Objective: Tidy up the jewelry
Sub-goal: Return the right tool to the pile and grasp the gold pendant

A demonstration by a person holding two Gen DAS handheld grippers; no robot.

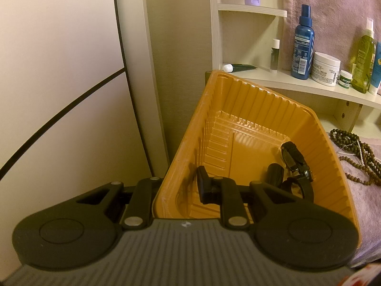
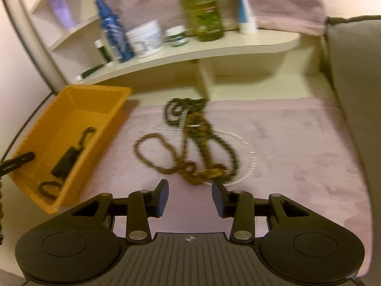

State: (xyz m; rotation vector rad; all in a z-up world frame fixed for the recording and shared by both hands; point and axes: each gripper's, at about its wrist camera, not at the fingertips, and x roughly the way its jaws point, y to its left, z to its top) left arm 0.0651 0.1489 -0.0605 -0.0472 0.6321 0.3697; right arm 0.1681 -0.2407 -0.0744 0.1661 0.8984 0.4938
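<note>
Desk [image 2: 297, 143]: lying under a pinkish cloth, carrying everything.
Tray [image 1: 243, 100]: one orange plastic tray sitting at the cloth's left; the left gripper [image 1: 181, 186] is clamping its near wall, fingers together on the rim.
Beads [image 2: 197, 143]: a tangled heap of brown and dark strands lying right of the tray, with a thin white strand; count unclear in the blur.
Tray contents [image 1: 295, 166]: black watch-like pieces, apparently two or three.
Right gripper [image 2: 190, 197]: fingers standing apart, empty, hovering just short of the beads.
Advice: I'd pinch the heap's thickest knot so that no loops trail.
</note>
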